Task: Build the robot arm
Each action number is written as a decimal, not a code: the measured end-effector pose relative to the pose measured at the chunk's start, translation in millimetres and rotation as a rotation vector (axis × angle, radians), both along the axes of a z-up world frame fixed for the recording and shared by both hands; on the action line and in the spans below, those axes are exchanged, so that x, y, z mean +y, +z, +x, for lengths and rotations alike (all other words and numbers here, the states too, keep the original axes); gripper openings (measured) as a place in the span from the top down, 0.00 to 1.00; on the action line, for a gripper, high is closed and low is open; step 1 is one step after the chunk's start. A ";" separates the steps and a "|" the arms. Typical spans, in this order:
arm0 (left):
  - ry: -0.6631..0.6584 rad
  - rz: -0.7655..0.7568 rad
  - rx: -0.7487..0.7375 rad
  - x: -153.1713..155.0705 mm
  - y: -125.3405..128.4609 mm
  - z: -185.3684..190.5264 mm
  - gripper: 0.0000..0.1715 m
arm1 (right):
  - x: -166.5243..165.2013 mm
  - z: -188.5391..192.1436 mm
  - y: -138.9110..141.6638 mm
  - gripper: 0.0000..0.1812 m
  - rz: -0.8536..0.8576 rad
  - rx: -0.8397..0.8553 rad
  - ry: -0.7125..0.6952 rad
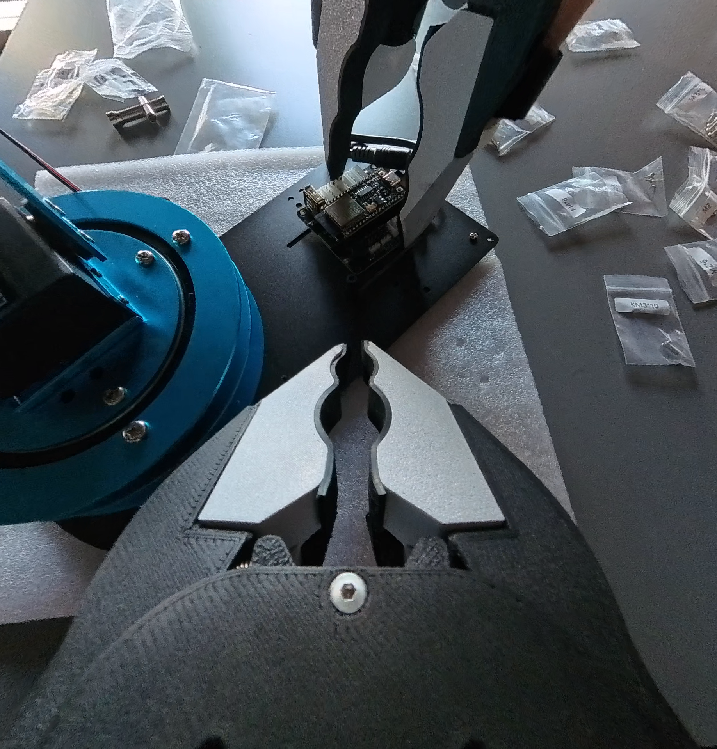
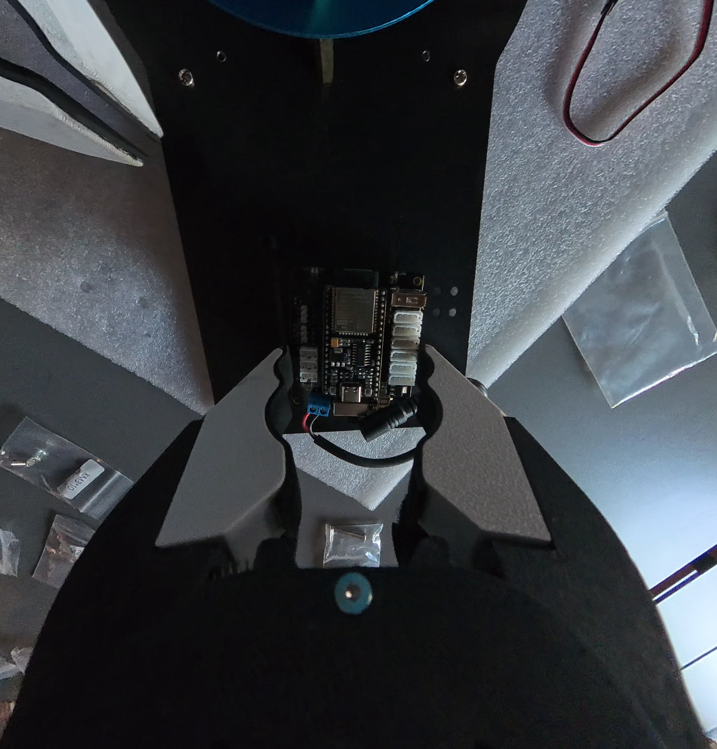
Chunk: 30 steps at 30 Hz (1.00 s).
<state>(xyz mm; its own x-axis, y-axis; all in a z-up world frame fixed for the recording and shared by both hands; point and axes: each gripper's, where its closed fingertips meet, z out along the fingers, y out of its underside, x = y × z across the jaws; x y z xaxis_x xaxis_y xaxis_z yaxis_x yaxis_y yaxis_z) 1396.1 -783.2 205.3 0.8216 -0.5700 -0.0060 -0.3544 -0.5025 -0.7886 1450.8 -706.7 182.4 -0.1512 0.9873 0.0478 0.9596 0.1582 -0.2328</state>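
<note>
My right gripper point(image 2: 354, 356) stands wide apart around the circuit board point(image 2: 358, 344) on the black plate point(image 2: 320, 182), not clearly clamping. My left gripper point(image 1: 353, 346), at 6 o'clock from the board, is nearly closed on nothing. A tilted squeeze could bend the white connectors point(image 2: 407, 348). Only the left view shows the blue base point(image 1: 117, 348) at 9 o'clock; only the right view shows the blue terminal point(image 2: 319, 410).

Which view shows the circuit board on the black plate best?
The right wrist view: the circuit board lies face-on between the right gripper fingers, its connectors distinct. The left wrist view shows the board farther off, at an angle, partly hidden by the right gripper's fingers.
</note>
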 end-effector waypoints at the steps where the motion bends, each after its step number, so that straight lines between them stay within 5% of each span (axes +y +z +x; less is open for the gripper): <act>1: -0.001 -0.003 -0.002 -0.7 -0.3 -0.2 0.98 | 0.0 0.0 -0.2 0.66 -0.004 -0.004 0.004; 23: 0.025 0.028 -0.057 -20.0 14.1 -21.9 0.98 | 0.1 5.1 -0.3 0.59 -0.021 0.004 0.038; 30: -0.065 0.090 -0.124 -33.6 30.6 -13.1 0.98 | -16.5 12.4 52.8 0.59 0.099 0.343 -0.094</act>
